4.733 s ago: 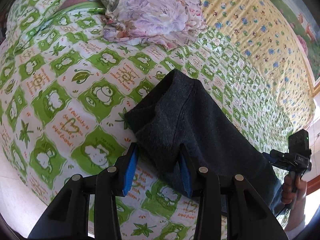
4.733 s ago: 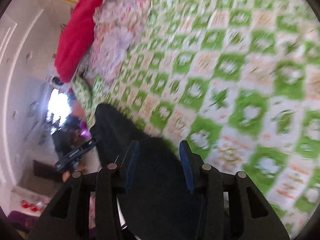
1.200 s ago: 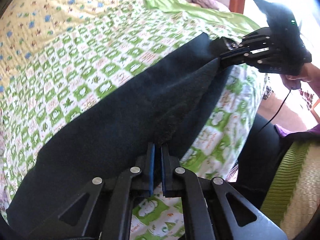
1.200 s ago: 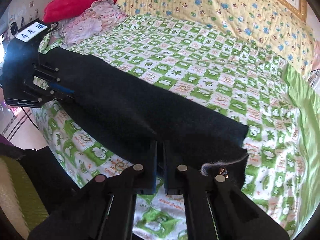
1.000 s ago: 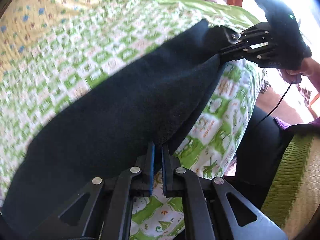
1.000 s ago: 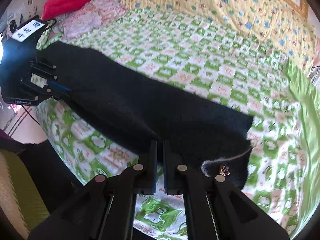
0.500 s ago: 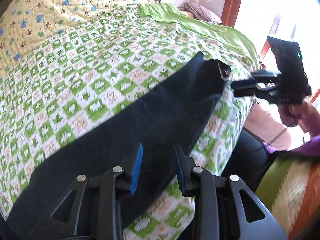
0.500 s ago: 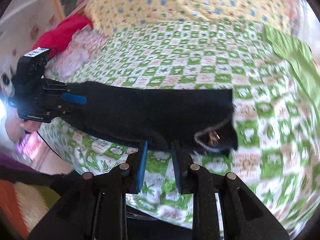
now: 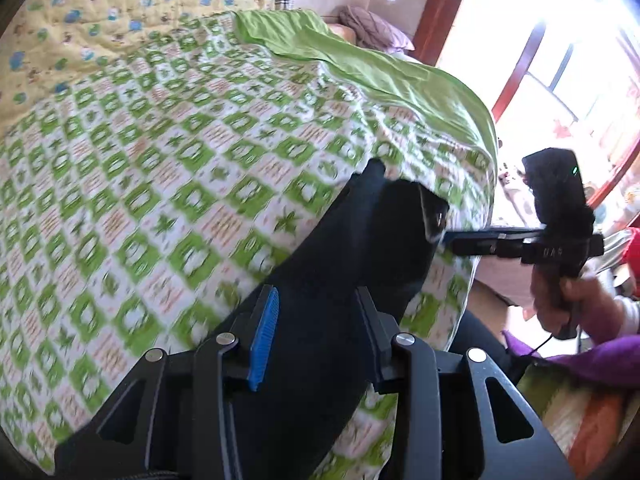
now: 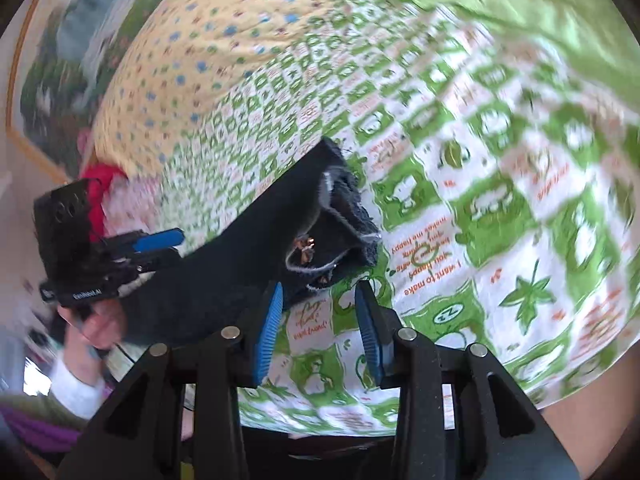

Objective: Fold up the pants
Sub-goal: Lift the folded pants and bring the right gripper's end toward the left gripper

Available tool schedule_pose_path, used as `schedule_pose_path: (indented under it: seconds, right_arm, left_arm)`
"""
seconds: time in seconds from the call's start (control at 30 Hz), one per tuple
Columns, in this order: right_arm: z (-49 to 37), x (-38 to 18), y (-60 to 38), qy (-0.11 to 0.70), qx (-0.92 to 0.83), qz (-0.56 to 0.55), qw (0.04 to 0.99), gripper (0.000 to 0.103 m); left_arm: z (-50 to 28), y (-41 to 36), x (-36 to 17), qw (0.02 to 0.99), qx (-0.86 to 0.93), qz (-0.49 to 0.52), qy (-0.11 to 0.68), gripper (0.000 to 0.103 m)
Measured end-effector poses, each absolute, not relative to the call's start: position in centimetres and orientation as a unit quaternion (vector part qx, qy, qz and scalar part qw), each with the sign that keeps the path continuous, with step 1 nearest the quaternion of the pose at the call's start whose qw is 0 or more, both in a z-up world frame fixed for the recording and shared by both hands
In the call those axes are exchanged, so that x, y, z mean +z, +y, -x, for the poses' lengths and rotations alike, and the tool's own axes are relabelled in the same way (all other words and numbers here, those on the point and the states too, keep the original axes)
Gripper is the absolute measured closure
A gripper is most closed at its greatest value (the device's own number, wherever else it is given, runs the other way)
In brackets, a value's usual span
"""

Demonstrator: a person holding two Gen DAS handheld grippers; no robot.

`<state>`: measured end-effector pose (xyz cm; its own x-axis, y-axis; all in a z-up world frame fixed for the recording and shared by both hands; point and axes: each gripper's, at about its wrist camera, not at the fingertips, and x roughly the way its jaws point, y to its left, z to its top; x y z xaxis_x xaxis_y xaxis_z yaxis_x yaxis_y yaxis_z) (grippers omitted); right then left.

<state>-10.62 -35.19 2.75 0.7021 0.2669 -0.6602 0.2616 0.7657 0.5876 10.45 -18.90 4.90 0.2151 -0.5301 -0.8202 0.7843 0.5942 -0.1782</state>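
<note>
The dark pants (image 9: 352,264) lie folded lengthwise along the near edge of the bed. In the left wrist view my left gripper (image 9: 316,320) is open and empty above the pants' middle. The waist end with a zipper (image 10: 306,246) shows in the right wrist view, just beyond my right gripper (image 10: 318,306), which is open and empty over the bedsheet. The right gripper also shows in the left wrist view (image 9: 472,242), close to the waist end. The left gripper shows in the right wrist view (image 10: 160,246), open beside the pants.
The bed has a green and white checked sheet (image 9: 160,168) and a yellow patterned blanket (image 10: 208,40) at the back. A plain green cloth (image 9: 360,64) lies at the far end. A red pillow (image 10: 98,196) lies at the other end.
Both grippers have opened and let go of the pants, which now rest on the bed. Both have drawn back and turned; the right one now looks at the waist end.
</note>
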Motion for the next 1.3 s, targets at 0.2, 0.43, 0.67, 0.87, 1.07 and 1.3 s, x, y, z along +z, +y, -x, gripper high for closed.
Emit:
schedule_pose_path:
  seconds: [0.2,0.43,0.67,0.87,1.07,1.3]
  right_arm:
    - [10.8,0.6,-36.4,0.355,-0.001,-0.438,0.826,0.064]
    - [11.1,-0.2,-36.8,0.316,0.004,-0.475,0.821,0.067]
    - [10.7,0.4,-36.4,0.321,0.000,-0.423,0.848,0.091]
    - [10.8,1.5,-38.0,0.297,-0.008,-0.408,0.863,0.092]
    - [10.0,3.4,-38.1,0.292,0.013,-0.381,0.877,0.092]
    - [9.0,5.4,-36.2,0.280,0.065,-0.352,0.891,0.092]
  left_arm:
    - [-14.0,-22.0,3.8,0.712,-0.480,-0.133,0.495,0.055]
    - [-17.7,-26.6,0.9,0.647,-0.507,-0.130,0.555,0.054]
    - [-19.0,-31.1,-2.0,0.593,-0.514,-0.143,0.602,0.057]
    - [-18.5,-34.5,-1.1,0.610,-0.510,-0.186,0.577,0.093]
    - [-18.4,-33.9,0.5,0.631,-0.517,-0.166,0.554,0.094]
    - [-17.7,-30.1,3.9,0.669,-0.519,-0.135,0.515,0.094]
